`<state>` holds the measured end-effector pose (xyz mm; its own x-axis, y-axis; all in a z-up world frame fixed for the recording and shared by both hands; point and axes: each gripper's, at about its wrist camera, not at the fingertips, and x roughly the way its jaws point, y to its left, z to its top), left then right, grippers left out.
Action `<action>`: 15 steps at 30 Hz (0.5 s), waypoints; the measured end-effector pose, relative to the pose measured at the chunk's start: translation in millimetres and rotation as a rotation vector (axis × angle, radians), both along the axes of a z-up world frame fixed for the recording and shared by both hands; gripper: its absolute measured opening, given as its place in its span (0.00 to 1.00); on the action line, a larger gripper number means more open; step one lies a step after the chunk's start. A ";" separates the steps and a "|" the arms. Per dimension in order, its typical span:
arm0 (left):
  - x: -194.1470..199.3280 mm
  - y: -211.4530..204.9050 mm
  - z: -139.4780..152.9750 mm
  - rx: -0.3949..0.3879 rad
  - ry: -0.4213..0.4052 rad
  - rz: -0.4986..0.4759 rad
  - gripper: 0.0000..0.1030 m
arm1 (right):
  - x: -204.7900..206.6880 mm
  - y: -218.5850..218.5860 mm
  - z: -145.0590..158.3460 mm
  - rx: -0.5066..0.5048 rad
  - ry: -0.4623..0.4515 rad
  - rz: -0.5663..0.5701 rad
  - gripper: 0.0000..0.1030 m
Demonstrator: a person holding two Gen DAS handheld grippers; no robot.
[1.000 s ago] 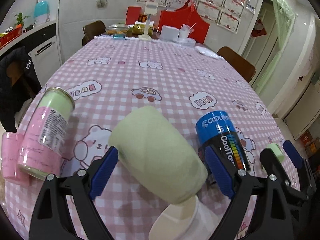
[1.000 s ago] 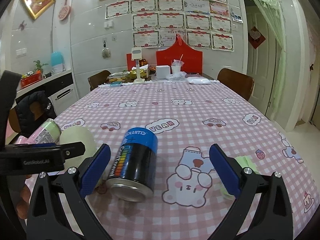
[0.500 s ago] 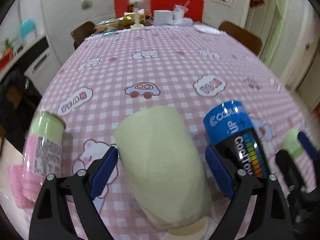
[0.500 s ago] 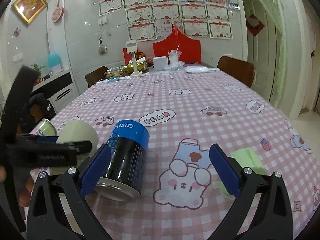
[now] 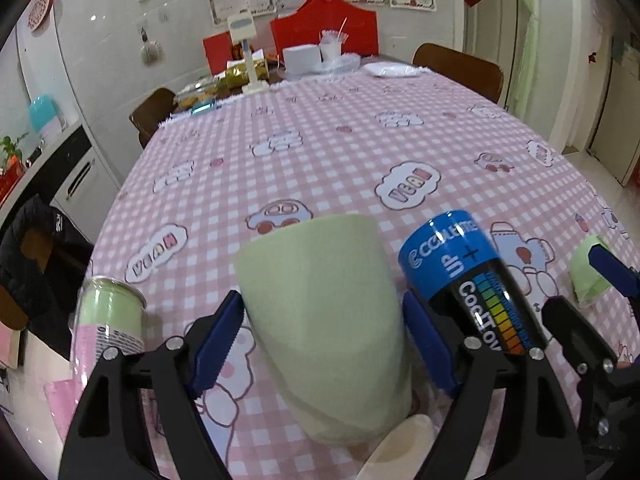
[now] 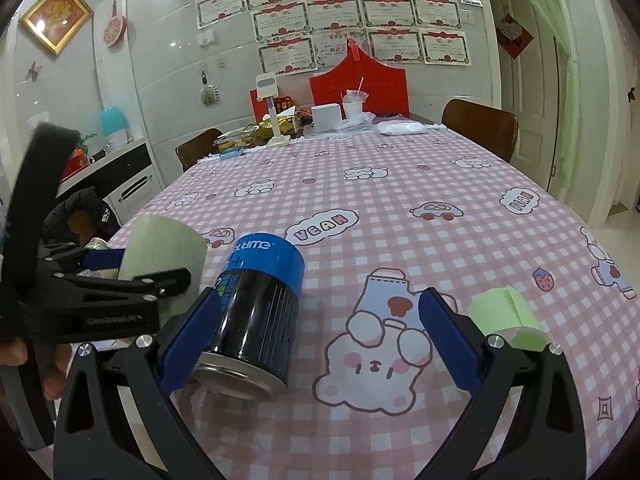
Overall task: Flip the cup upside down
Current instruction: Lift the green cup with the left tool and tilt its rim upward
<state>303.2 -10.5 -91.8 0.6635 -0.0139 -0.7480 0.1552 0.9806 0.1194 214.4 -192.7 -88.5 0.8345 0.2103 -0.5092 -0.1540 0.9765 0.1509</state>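
Note:
A pale green cup (image 5: 332, 320) stands upside down, base up, between the blue pads of my left gripper (image 5: 324, 336), which is shut on its sides. Its rim is close to the pink checked tablecloth (image 5: 320, 152); whether it touches is hidden. The cup also shows at the left of the right wrist view (image 6: 164, 252), held by the left gripper. My right gripper (image 6: 316, 340) is open and empty, low over the cloth, with a bear print between its pads.
A blue and black can (image 6: 256, 312) stands beside the right gripper's left pad; it also shows in the left view (image 5: 472, 280). A pink and green can (image 5: 108, 320) stands at the left edge. A green tape roll (image 6: 504, 316) lies right. Boxes and chairs sit at the far end.
The left gripper has rotated the cup from lying tilted on its side to base up. The right gripper has barely moved and stays open.

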 end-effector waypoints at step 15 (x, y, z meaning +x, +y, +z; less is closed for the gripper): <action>-60.6 -15.3 68.0 -0.002 -0.167 -0.039 0.74 | -32.2 -35.5 26.3 0.068 -0.028 -0.003 0.92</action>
